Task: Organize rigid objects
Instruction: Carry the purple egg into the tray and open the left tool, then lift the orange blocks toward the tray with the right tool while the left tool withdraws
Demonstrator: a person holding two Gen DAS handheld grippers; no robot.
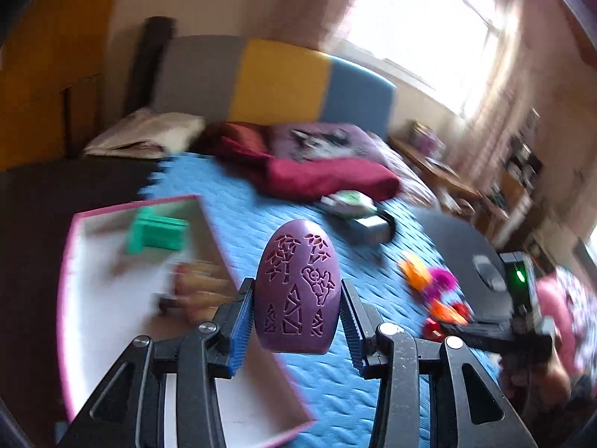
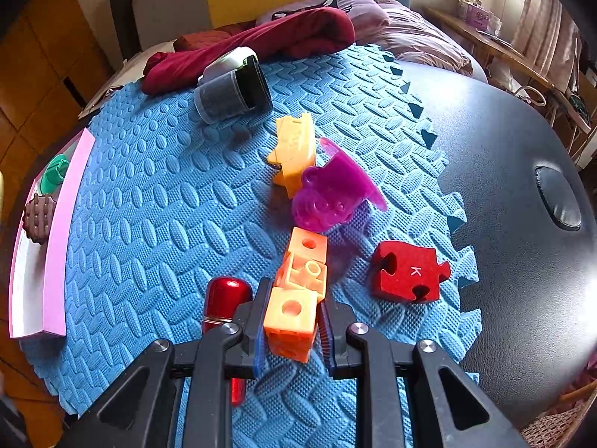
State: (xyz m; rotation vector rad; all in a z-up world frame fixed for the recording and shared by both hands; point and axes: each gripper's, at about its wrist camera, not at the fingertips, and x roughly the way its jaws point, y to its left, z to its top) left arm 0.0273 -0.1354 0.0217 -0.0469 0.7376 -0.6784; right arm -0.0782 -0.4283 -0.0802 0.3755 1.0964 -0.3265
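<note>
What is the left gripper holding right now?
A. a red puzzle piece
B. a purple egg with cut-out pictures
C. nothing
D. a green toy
B: in the left wrist view, the left gripper is shut on the purple egg, with a finger pressed against each of its sides.

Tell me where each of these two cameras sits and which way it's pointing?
Left wrist: rides the left gripper, looking along its fingers at the purple egg over the pink-rimmed tray.
Right wrist: rides the right gripper, looking at the orange block strip.
Both show the blue foam mat, the tray and the red blanket.
</note>
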